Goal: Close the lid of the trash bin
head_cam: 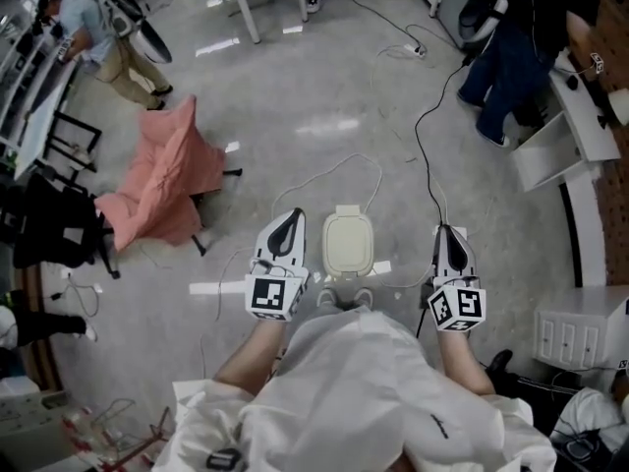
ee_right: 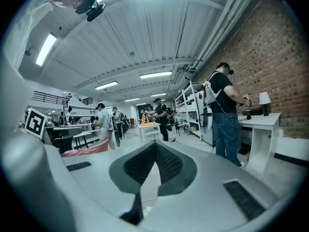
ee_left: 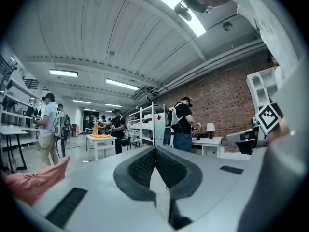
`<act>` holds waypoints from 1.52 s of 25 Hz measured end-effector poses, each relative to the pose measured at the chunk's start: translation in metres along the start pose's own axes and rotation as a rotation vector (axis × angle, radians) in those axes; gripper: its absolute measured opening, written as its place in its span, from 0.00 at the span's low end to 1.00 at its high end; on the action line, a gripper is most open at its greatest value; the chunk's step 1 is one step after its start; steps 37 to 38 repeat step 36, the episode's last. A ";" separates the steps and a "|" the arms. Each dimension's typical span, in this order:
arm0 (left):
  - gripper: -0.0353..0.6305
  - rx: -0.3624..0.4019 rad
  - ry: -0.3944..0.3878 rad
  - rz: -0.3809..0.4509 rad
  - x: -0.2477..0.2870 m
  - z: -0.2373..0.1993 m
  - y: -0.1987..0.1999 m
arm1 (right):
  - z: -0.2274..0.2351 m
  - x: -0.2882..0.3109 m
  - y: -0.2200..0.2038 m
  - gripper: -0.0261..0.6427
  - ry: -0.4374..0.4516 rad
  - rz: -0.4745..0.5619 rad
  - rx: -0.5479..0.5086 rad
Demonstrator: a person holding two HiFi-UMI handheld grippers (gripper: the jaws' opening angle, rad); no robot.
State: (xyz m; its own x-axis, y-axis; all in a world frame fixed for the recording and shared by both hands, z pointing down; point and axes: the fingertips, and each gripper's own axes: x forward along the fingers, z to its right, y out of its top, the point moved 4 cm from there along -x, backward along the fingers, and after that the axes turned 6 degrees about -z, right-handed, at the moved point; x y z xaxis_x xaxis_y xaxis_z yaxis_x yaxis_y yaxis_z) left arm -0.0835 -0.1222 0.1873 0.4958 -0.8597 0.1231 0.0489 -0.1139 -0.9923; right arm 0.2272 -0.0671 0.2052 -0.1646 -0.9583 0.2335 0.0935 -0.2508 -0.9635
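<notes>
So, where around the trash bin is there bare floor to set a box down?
The widest bare floor lies beyond the trash bin, between the pink cloth and the black cable. A smaller patch lies between that cable and the white desk at right. Just beyond the bin a white cable loops, and the left edge is crowded with dark furniture.
</notes>
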 end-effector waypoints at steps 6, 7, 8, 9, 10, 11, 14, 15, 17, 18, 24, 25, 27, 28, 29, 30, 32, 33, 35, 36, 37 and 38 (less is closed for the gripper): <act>0.09 0.006 0.028 0.011 -0.003 -0.005 0.004 | -0.006 -0.001 0.004 0.07 0.020 0.011 -0.009; 0.09 0.005 0.034 0.014 -0.004 -0.006 0.005 | -0.007 -0.001 0.004 0.06 0.024 0.013 -0.009; 0.09 0.008 0.037 0.014 -0.004 -0.008 0.005 | -0.008 0.000 0.005 0.06 0.026 0.014 -0.008; 0.09 0.012 0.037 0.012 -0.005 -0.009 0.005 | -0.008 0.000 0.005 0.06 0.027 0.014 -0.007; 0.09 0.016 0.037 0.008 -0.005 -0.009 0.004 | -0.008 -0.001 0.006 0.06 0.028 0.014 -0.009; 0.09 0.020 0.035 0.005 -0.006 -0.010 0.004 | -0.009 -0.002 0.007 0.06 0.030 0.013 -0.011; 0.09 0.014 0.034 0.011 -0.007 -0.008 0.007 | -0.008 -0.003 0.010 0.06 0.033 0.015 -0.018; 0.09 0.018 0.031 0.011 -0.007 -0.008 0.007 | -0.008 -0.003 0.011 0.06 0.032 0.018 -0.018; 0.09 0.032 0.022 0.006 -0.008 -0.007 0.006 | -0.008 -0.003 0.013 0.06 0.029 0.024 -0.017; 0.09 0.031 0.017 0.006 -0.008 -0.007 0.006 | -0.008 -0.003 0.014 0.06 0.028 0.027 -0.017; 0.09 0.017 0.002 0.015 -0.010 -0.001 0.008 | -0.014 -0.006 0.016 0.06 0.037 0.028 -0.029; 0.09 0.010 0.000 0.020 -0.010 -0.001 0.007 | -0.015 -0.006 0.015 0.06 0.039 0.027 -0.030; 0.09 0.007 -0.001 0.022 -0.011 -0.002 0.007 | -0.017 -0.006 0.013 0.06 0.039 0.025 -0.030; 0.09 0.006 -0.001 0.021 -0.012 -0.002 0.006 | -0.018 -0.006 0.012 0.06 0.040 0.025 -0.031; 0.09 0.005 0.000 0.019 -0.013 -0.002 0.005 | -0.019 -0.006 0.011 0.06 0.040 0.025 -0.031; 0.09 0.003 0.000 0.017 -0.014 -0.003 0.005 | -0.019 -0.006 0.010 0.06 0.041 0.025 -0.030; 0.09 0.002 0.000 0.019 -0.015 -0.003 0.003 | -0.021 -0.006 0.009 0.06 0.042 0.024 -0.027; 0.09 0.003 -0.001 0.019 -0.016 -0.003 0.002 | -0.022 -0.006 0.008 0.06 0.043 0.022 -0.026; 0.09 0.005 -0.003 0.018 -0.016 -0.003 0.002 | -0.023 -0.006 0.008 0.06 0.044 0.019 -0.026; 0.09 0.006 -0.004 0.017 -0.016 -0.002 0.001 | -0.024 -0.006 0.008 0.06 0.045 0.018 -0.026; 0.09 0.006 -0.004 0.017 -0.016 -0.002 0.001 | -0.024 -0.006 0.008 0.06 0.045 0.018 -0.026; 0.09 0.006 -0.004 0.017 -0.016 -0.002 0.001 | -0.024 -0.006 0.008 0.06 0.045 0.018 -0.026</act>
